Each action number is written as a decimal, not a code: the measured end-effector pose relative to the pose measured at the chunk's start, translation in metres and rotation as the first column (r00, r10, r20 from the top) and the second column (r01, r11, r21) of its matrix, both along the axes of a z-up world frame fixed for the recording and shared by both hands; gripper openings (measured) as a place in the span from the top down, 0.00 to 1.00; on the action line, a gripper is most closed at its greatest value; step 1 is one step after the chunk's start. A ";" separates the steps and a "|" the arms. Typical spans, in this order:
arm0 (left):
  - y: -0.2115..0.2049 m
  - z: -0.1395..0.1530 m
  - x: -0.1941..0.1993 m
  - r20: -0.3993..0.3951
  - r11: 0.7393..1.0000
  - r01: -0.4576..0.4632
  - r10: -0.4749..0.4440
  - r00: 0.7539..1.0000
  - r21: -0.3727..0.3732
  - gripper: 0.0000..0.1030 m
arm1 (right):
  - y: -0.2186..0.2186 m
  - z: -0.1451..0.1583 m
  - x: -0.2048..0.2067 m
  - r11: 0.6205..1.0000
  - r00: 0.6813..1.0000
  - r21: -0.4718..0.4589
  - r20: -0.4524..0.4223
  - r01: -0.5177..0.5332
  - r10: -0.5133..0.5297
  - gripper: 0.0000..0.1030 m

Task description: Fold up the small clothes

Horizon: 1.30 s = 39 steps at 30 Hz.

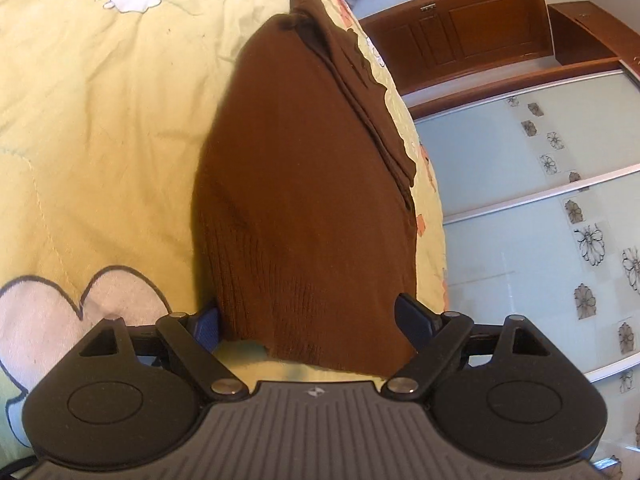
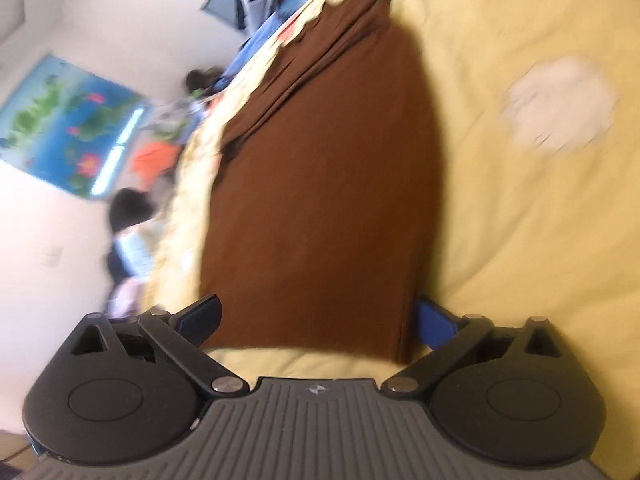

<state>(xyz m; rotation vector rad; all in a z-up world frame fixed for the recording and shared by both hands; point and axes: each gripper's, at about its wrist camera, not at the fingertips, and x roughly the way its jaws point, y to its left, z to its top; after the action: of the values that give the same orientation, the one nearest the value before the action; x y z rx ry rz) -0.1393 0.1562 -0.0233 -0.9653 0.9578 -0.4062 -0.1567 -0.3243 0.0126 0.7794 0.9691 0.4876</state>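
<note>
While a yellow-green quilt [image 1: 100,128] is covering the bed and filling most of both views, a brown knitted garment [image 1: 304,184] is lying across it near the bed's edge — the landmark for everything else here. Beyond that edge, on the far side of the garment, wooden cabinets [image 1: 472,28] and flower-printed sliding doors [image 1: 540,240] are showing in the left wrist view; in the blurred right wrist view a white wall and a blue picture [image 2: 68,128] are showing instead.

The garment is lying already doubled into a long band, layered folds running along its edge-side. Its long axis is running from one gripper toward the other, parallel to the bed's edge, and each view is looking straight down it from an opposite end.

The left gripper [image 1: 308,316] is straddling the ribbed end, jaws standing apart with the cloth between them; whether the pads are pressing is unclear. The right gripper [image 2: 316,318] is straddling the opposite, smoother end, jaws likewise apart — contact cannot be told.

Judging by this, the step in hand is seizing both ends for a crosswise fold. The next move is calling for both jaws closing on all layers, then carrying one end over onto the other.
</note>
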 end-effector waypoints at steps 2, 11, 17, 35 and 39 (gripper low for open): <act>-0.003 0.001 0.004 -0.025 0.999 0.010 -0.009 1.000 0.049 0.50 | -0.003 -0.003 0.004 0.999 0.999 0.005 -0.025 0.032 -0.031 0.32; -0.006 0.030 0.025 -0.027 0.965 0.073 -0.068 0.997 0.251 0.91 | -0.011 -0.004 0.007 0.998 0.998 0.029 -0.035 0.059 -0.058 0.87; -0.008 0.093 0.094 0.186 0.955 0.026 -0.085 0.979 0.295 0.91 | -0.026 0.034 0.067 0.988 0.989 0.137 0.113 0.076 -0.092 0.87; -0.032 0.088 0.414 0.241 0.884 -0.148 0.041 0.970 0.444 0.86 | -0.055 0.009 0.397 0.940 0.932 0.053 0.120 0.338 -0.342 0.60; -0.006 0.088 0.373 0.299 0.908 -0.261 0.163 0.940 0.326 0.16 | -0.059 0.009 0.376 0.918 0.902 0.059 0.176 0.391 -0.395 0.34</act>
<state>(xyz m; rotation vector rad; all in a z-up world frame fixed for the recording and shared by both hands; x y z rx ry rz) 0.2332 0.1506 0.0647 -0.6482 0.6419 -0.1571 0.2192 -0.3833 0.0221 0.9074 0.6115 0.2116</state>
